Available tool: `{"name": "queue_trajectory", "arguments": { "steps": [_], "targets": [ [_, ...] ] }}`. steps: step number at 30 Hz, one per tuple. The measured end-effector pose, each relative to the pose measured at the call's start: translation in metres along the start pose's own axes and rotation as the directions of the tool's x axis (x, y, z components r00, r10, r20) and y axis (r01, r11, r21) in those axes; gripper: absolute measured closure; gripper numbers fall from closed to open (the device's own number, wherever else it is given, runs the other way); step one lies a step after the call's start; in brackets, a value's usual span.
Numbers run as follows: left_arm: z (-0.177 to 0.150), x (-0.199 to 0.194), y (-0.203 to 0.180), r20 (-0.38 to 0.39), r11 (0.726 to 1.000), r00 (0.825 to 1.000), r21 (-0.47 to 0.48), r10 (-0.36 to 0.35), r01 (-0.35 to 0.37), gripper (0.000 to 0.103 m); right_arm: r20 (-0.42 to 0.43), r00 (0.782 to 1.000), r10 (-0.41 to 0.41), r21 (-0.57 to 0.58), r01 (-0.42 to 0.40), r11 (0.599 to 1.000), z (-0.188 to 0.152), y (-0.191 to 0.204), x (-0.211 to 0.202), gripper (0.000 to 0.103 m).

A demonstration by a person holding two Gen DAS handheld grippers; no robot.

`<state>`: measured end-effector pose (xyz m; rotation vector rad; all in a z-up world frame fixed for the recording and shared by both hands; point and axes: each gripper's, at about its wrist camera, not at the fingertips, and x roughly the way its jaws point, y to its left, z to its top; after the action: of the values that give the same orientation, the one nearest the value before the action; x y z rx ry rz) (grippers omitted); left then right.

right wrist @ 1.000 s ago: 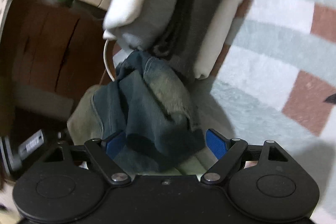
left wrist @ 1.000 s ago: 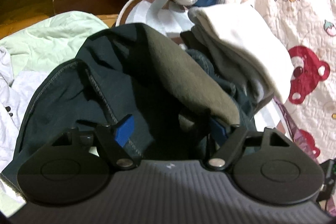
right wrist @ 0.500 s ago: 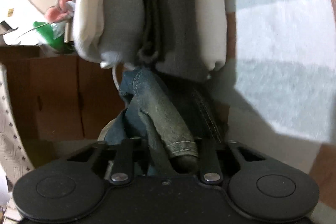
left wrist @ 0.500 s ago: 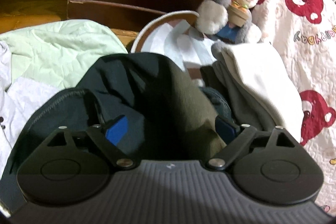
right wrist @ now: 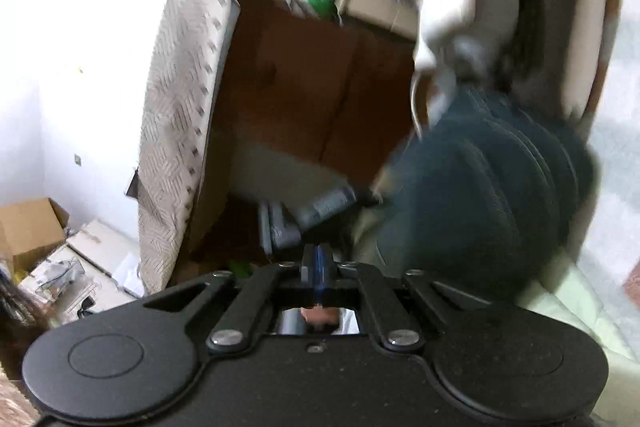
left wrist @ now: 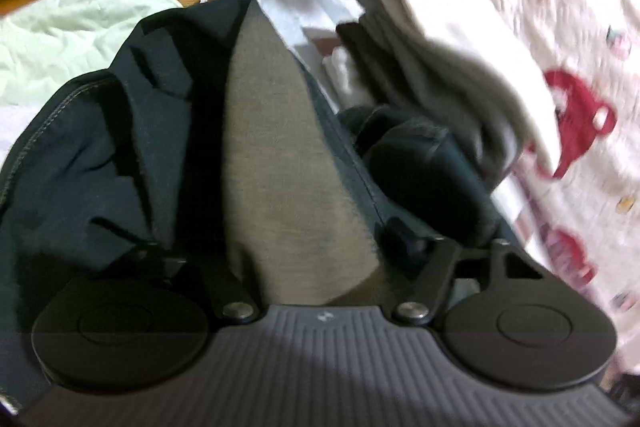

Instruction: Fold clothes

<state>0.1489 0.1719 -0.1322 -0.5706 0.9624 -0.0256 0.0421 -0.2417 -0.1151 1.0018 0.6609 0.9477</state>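
Nowhere legible lettering: left tongs [left wrist: 316, 247] around dark olive-lined garment [left wrist: 280, 155].

Both views are smeared by motion blur and bend at the fisheye edges. The left view is dim, with deep shadow in the dark garment [left wrist: 120, 147] and blurred bear prints on the quilt [left wrist: 576, 39]. The right view's wall [right wrist: 80, 47] glares white, overexposed.
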Motion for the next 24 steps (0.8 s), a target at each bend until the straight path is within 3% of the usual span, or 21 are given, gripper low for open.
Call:
{"name": "queue_trajectory", "arguments": {
  "steps": [2,4,5,7,8,9,12,13,16,20,21,22,23,24],
  "targets": [
    [-0.007,0.003,-0.002,-0.017,1.0,1.0,0.025,-0.003,0.003,0.046,0.027,0.983,-0.181,-0.069,0.182,0.981,0.0,0.014,-0.017,0.095],
    [-0.008,0.001,-0.004,0.0,0.998,0.999,0.049,0.034,-0.034,0.046,0.046,0.945,-0.322,-0.073,0.325,0.943,0.0,0.018,-0.024,0.09],
    [-0.008,-0.001,-0.004,0.009,0.997,0.999,0.053,0.052,-0.053,0.046,0.045,0.923,-0.383,-0.066,0.385,0.921,0.001,0.015,-0.022,0.071],
    [-0.007,-0.007,0.001,0.018,0.995,0.996,0.035,0.09,-0.09,0.043,0.036,0.877,-0.479,-0.053,0.48,0.876,0.004,0.006,-0.011,0.047],
    [-0.006,-0.008,0.004,0.01,0.996,0.996,0.012,0.091,-0.092,0.043,0.023,0.866,-0.5,-0.049,0.5,0.864,0.01,-0.002,0.001,0.047],
    [-0.003,-0.007,0.009,-0.007,0.997,0.997,-0.017,0.079,-0.08,0.041,-0.002,0.873,-0.488,-0.031,0.488,0.872,0.017,-0.008,0.015,0.047],
    [0.007,0.0,0.018,-0.066,0.995,0.996,-0.076,0.058,-0.063,0.034,-0.106,0.92,-0.377,0.083,0.386,0.919,0.043,-0.026,0.056,0.033],
    [0.009,0.001,0.018,-0.061,0.995,0.996,-0.071,0.071,-0.075,0.034,-0.125,0.919,-0.375,0.111,0.388,0.915,0.052,-0.032,0.068,0.033],
    [0.018,0.003,0.019,-0.048,0.992,0.993,-0.056,0.109,-0.111,0.027,-0.185,0.856,-0.483,0.041,0.498,0.866,0.065,-0.042,0.109,0.031],
    [0.019,0.012,0.022,-0.068,0.993,0.991,-0.025,0.116,-0.118,0.025,-0.27,0.788,-0.554,-0.023,0.569,0.822,0.054,-0.065,0.15,0.022],
    [0.017,0.014,0.023,-0.073,0.994,0.992,-0.017,0.103,-0.105,0.034,-0.278,0.769,-0.575,-0.039,0.589,0.807,0.05,-0.071,0.158,0.022],
    [0.014,0.013,0.023,-0.057,0.997,0.996,-0.014,0.071,-0.072,0.054,-0.276,0.749,-0.603,-0.057,0.613,0.788,0.043,-0.076,0.164,0.027],
    [0.01,0.012,0.022,-0.041,0.999,0.998,-0.008,0.043,-0.043,0.069,-0.267,0.749,-0.606,-0.03,0.622,0.782,0.039,-0.082,0.167,0.052],
    [0.005,0.008,0.018,-0.024,1.0,0.999,0.008,0.023,-0.023,0.092,-0.253,0.765,-0.592,0.03,0.618,0.786,0.035,-0.088,0.166,0.067]
  ]
}}
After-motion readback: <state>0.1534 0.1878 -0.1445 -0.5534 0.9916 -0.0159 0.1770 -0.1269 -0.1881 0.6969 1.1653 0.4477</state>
